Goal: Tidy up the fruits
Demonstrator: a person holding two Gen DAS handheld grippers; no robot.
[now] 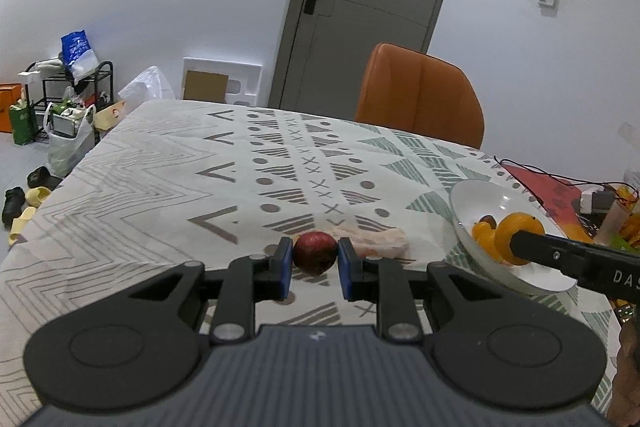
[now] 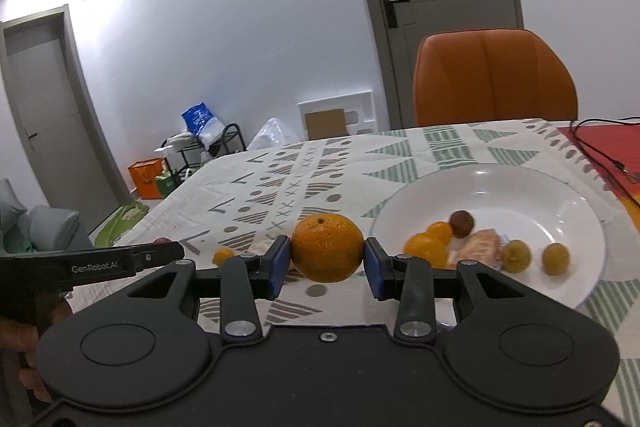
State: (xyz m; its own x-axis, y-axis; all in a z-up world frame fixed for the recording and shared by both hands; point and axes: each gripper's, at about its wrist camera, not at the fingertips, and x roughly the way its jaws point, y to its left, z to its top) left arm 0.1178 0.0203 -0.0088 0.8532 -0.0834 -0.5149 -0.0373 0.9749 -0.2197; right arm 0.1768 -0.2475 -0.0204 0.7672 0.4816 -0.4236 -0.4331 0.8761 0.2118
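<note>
My left gripper (image 1: pixel 315 259) is shut on a dark red round fruit (image 1: pixel 315 253), low over the patterned tablecloth (image 1: pixel 168 179). In the right wrist view, my right gripper (image 2: pixel 327 259) is shut on a large orange (image 2: pixel 327 248), just left of a white plate (image 2: pixel 484 173). The plate holds small oranges (image 2: pixel 426 247), a brown fruit (image 2: pixel 462 223), a wrapped snack (image 2: pixel 482 247) and two yellow-green fruits (image 2: pixel 516 255). The left wrist view shows that orange (image 1: pixel 520 227) above the plate's (image 1: pixel 472 189) near side. A small orange (image 2: pixel 222 255) lies on the cloth.
A pinkish wrapped packet (image 1: pixel 380 241) lies just behind my left gripper. An orange chair (image 1: pixel 420 95) stands at the table's far edge. A red mat with black cables (image 1: pixel 548 183) and small items lies beyond the plate. Bags and a rack (image 1: pixel 68 99) crowd the floor at left.
</note>
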